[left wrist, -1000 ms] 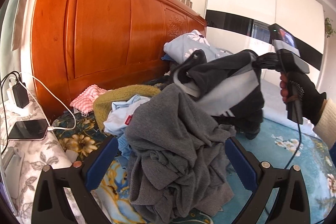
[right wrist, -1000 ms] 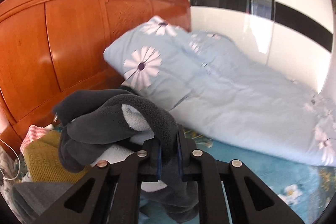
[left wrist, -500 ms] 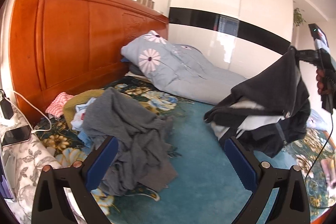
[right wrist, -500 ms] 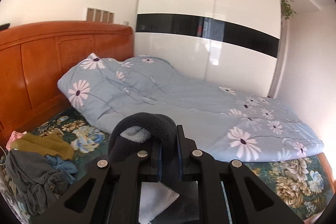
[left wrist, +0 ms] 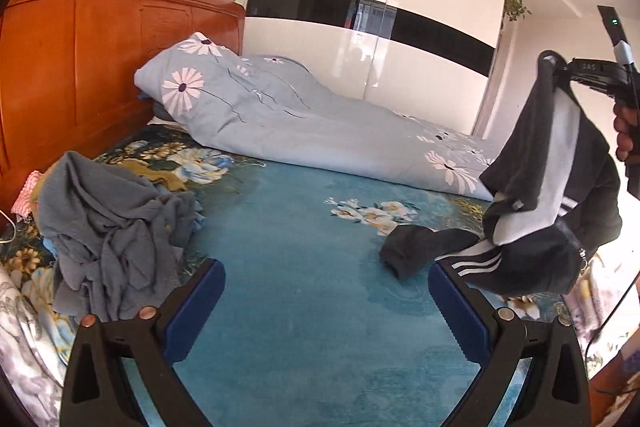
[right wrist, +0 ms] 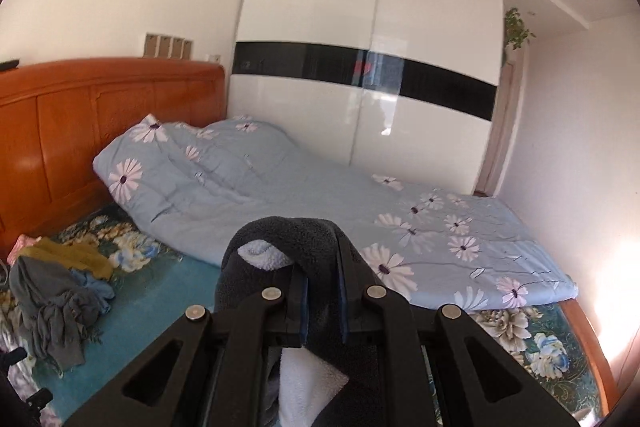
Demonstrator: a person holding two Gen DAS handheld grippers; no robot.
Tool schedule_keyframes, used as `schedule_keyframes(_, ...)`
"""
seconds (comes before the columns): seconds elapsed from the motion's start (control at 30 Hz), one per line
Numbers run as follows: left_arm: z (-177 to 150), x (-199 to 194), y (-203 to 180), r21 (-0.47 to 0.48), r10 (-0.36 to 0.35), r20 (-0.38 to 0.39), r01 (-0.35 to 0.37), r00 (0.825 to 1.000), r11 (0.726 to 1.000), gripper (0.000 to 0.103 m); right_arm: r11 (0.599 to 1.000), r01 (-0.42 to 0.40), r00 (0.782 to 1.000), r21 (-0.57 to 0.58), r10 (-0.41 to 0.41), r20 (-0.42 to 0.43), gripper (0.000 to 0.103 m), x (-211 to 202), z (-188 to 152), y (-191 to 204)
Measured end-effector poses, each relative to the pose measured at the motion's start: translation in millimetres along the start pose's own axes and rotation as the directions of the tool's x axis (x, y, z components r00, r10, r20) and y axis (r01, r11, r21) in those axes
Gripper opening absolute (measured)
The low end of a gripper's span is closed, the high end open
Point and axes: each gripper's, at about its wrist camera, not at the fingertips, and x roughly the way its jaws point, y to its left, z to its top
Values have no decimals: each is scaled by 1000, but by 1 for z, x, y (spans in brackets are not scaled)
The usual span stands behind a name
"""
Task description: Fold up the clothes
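My right gripper (right wrist: 323,281) is shut on a dark fleece-lined jacket (right wrist: 280,239). In the left wrist view the jacket (left wrist: 548,187) hangs from that gripper (left wrist: 560,69) at the right, its white-striped lower part and one sleeve (left wrist: 416,247) resting on the blue bedspread (left wrist: 300,267). My left gripper (left wrist: 326,301) is open and empty, low over the bedspread, left of the jacket. A pile of clothes topped by a grey garment (left wrist: 108,223) lies at the left; it also shows in the right wrist view (right wrist: 56,303).
A light blue flowered duvet (left wrist: 300,123) lies along the far side of the bed. An orange wooden headboard (left wrist: 80,67) stands at the left. A white wardrobe (right wrist: 360,87) is behind the bed.
My right gripper has carried the jacket away from the clothes pile to the right, and its lower part now rests on the bedspread. My left gripper has drawn back from the pile, still open.
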Motion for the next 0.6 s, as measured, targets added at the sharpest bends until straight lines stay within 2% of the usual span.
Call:
schedule_keyframes(0.1, -2, 4, -14, 25, 14, -15, -14, 1000, 1000, 103, 989, -143, 983, -32, 138, -118, 12, 40, -36, 39)
schedule_keyframes(0.17, -3, 5, -15, 39, 45, -27, -44, 999, 998, 103, 967, -252, 953, -28, 243, -181, 12, 69, -62, 78)
schedule_keyframes(0.23, -6, 5, -8, 40, 82, -43, -81, 996, 996, 103, 947, -321, 923, -25, 307, -232, 12, 89, -84, 112)
schedule_keyframes(0.33, -14, 4, 7, 31, 133, -66, -132, 989, 991, 103, 928, -371, 887, -43, 340, -313, 13, 121, -119, 163)
schedule_keyframes(0.43, -27, 9, 20, 31, 172, -102, -169, 980, 985, 103, 920, -388, 872, -53, 348, -345, 14, 131, -147, 188)
schedule_keyframes(0.57, -43, 23, 25, 45, 188, -149, -183, 971, 982, 103, 898, -422, 865, -129, 356, -352, 33, 117, -162, 202)
schedule_keyframes(0.6, -46, 27, 23, 48, 184, -158, -179, 970, 983, 103, 886, -444, 860, -137, 378, -344, 43, 108, -161, 197)
